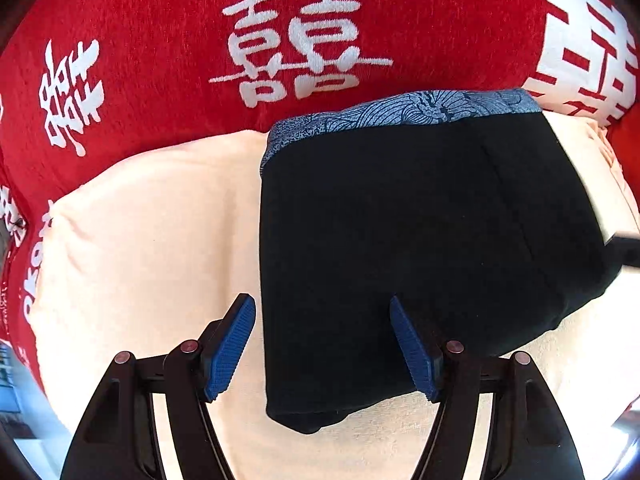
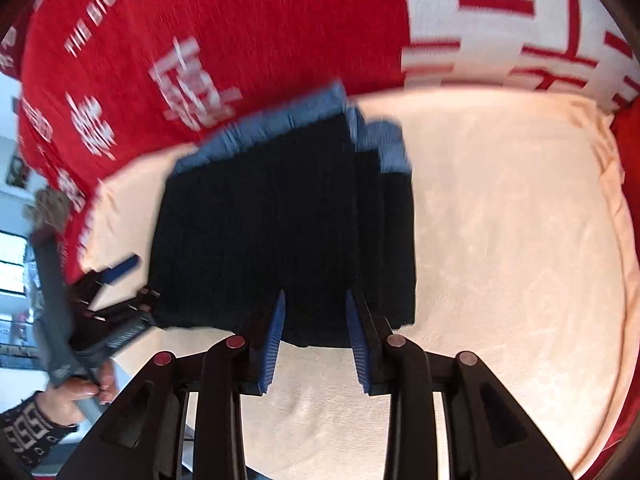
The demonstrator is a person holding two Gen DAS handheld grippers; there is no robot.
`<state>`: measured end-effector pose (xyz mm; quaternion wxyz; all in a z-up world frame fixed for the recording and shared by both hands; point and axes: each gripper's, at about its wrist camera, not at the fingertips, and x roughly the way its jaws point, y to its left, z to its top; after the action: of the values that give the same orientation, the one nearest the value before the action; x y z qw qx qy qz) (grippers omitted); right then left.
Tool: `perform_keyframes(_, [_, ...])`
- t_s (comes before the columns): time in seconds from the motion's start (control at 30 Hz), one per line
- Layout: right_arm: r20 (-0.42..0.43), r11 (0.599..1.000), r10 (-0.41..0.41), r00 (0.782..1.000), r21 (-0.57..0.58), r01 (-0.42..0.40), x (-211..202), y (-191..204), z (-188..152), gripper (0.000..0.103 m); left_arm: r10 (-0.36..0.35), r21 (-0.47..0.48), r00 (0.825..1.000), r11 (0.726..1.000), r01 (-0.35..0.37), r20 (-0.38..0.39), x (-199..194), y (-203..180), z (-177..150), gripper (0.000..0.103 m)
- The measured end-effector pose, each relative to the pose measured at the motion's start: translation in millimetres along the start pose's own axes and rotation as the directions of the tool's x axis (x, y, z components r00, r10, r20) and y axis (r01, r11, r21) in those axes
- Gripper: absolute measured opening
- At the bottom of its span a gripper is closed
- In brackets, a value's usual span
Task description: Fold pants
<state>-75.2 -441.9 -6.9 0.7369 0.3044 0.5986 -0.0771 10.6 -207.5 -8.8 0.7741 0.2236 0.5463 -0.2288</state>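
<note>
Folded black pants (image 1: 400,248) with a blue patterned waistband (image 1: 400,114) lie flat on a cream cloth (image 1: 152,232). My left gripper (image 1: 320,300) hovers open over the pants' near left edge, which runs between its blue pads (image 1: 232,344) untouched. In the blurred right wrist view, the same pants (image 2: 272,224) show stacked layers, waistband (image 2: 280,128) at the far side. My right gripper (image 2: 315,294) stands open over their near edge, with black fabric showing in the gap but not pinched. The left gripper (image 2: 116,276) shows at the pants' left side, held by a hand (image 2: 76,394).
A red blanket with white characters (image 1: 160,40) lies under the cream cloth (image 2: 500,240) and spreads behind it. A large white patch with red strokes (image 2: 500,20) is at the far right. Room clutter shows past the left edge (image 2: 12,272).
</note>
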Motion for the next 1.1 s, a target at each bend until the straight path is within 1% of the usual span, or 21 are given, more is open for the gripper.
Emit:
perform_keyframes(0.03, [-0.024, 1.000, -0.019, 1.000, 0.005, 0.020, 9.9, -1.2, -4.3, 0.034, -0.008, 0.007, 1.000, 1.000, 0.008, -0.003, 0.4, -1.0, -1.2, 0.071])
perform_keyframes(0.07, [-0.028, 1.000, -0.023, 0.999, 0.019, 0.023, 14.6, -2.8, -8.1, 0.034, -0.016, 0.007, 1.000, 1.000, 0.016, -0.007, 0.3, -1.4, -2.5, 0.071])
perform_keyframes(0.13, [-0.009, 0.997, -0.001, 1.000, 0.074, 0.002, 13.0, -8.3, -15.0, 0.034, -0.043, -0.007, 0.999, 0.999, 0.043, -0.013, -2.0, -0.7, -4.7, 0.071])
perform_keyframes(0.23, [-0.029, 0.994, -0.002, 1.000, 0.111, 0.005, 12.0, -9.3, -19.0, 0.034, -0.085, -0.023, 0.996, 0.996, 0.084, -0.030, -3.9, 4.7, -6.2, 0.071])
perform_keyframes(0.33, [-0.060, 0.994, -0.041, 0.997, 0.103, 0.046, 11.5, -2.7, -24.5, 0.035, -0.120, -0.044, 0.992, 0.992, 0.118, -0.045, -8.1, 14.7, -5.7, 0.071])
perform_keyframes(0.4, [-0.070, 0.991, -0.084, 0.994, 0.096, 0.091, 9.9, 4.5, -32.6, 0.035, -0.146, -0.063, 0.988, 0.988, 0.143, -0.051, -11.2, 22.9, -5.4, 0.071])
perform_keyframes(0.43, [-0.072, 0.990, -0.096, 0.993, 0.101, 0.103, 11.5, 6.9, -34.7, 0.035, -0.164, -0.072, 0.985, 0.984, 0.160, -0.058, -12.4, 28.0, -5.1, 0.071])
perform_keyframes(0.5, [-0.061, 0.986, -0.080, 0.995, 0.142, 0.088, 6.2, 13.0, -39.7, 0.035, -0.193, -0.083, 0.979, 0.979, 0.187, -0.068, -14.5, 37.5, -4.7, 0.071])
perform_keyframes(0.6, [-0.032, 0.979, -0.076, 0.997, 0.188, 0.081, -2.8, 25.1, -45.9, 0.035, -0.206, -0.062, 0.976, 0.977, 0.202, -0.065, -15.3, 50.0, -1.9, 0.071])
perform_keyframes(0.63, [-0.028, 0.977, -0.072, 0.997, 0.200, 0.076, -4.1, 28.9, -47.6, 0.038, -0.209, -0.052, 0.976, 0.977, 0.206, -0.064, -15.6, 53.8, -0.8, 0.071])
perform_keyframes(0.67, [-0.025, 0.974, -0.063, 0.998, 0.215, 0.067, -4.9, 32.8, -49.9, 0.046, -0.216, -0.047, 0.974, 0.976, 0.213, -0.062, -15.6, 57.7, -0.1, 0.071])
perform_keyframes(0.7, [-0.023, 0.972, -0.055, 0.998, 0.229, 0.058, -5.0, 37.5, -52.0, 0.050, -0.227, -0.046, 0.972, 0.973, 0.224, -0.060, -15.7, 61.7, 0.6, 0.071])
perform_keyframes(0.73, [-0.020, 0.970, -0.049, 0.999, 0.236, 0.053, -5.3, 41.1, -53.2, 0.052, -0.237, -0.045, 0.970, 0.971, 0.235, -0.058, -14.9, 64.9, 1.8, 0.071])
perform_keyframes(0.8, [-0.013, 0.971, -0.053, 0.999, 0.232, 0.054, -4.8, 53.8, -54.9, 0.053, -0.252, -0.037, 0.966, 0.967, 0.250, -0.057, -14.5, 69.8, 3.0, 0.071])
perform_keyframes(0.83, [-0.013, 0.972, -0.049, 0.999, 0.231, 0.050, -4.0, 59.4, -55.5, 0.056, -0.252, -0.029, 0.966, 0.968, 0.251, -0.057, -13.5, 71.4, 3.7, 0.071])
perform_keyframes(0.87, [-0.017, 0.971, -0.043, 0.999, 0.234, 0.046, -2.5, 64.7, -56.6, 0.063, -0.250, -0.020, 0.967, 0.968, 0.249, -0.057, -12.5, 72.1, 4.0, 0.071])
perform_keyframes(0.93, [-0.019, 0.971, -0.030, 0.999, 0.235, 0.034, -0.9, 71.9, -58.2, 0.069, -0.238, -0.001, 0.970, 0.971, 0.238, -0.059, -9.2, 72.2, 5.1, 0.071])
perform_keyframes(1.0, [-0.027, 0.973, -0.020, 0.999, 0.230, 0.025, 2.0, 77.1, -56.9, 0.071, -0.231, 0.004, 0.970, 0.973, 0.232, -0.071, -3.8, 71.8, 5.7, 0.071])
perform_keyframes(1.1, [-0.032, 0.979, -0.020, 0.999, 0.204, 0.026, 0.3, 79.2, -54.2, 0.073, -0.227, -0.025, 0.969, 0.974, 0.225, -0.096, 4.3, 71.7, 6.8, 0.071])
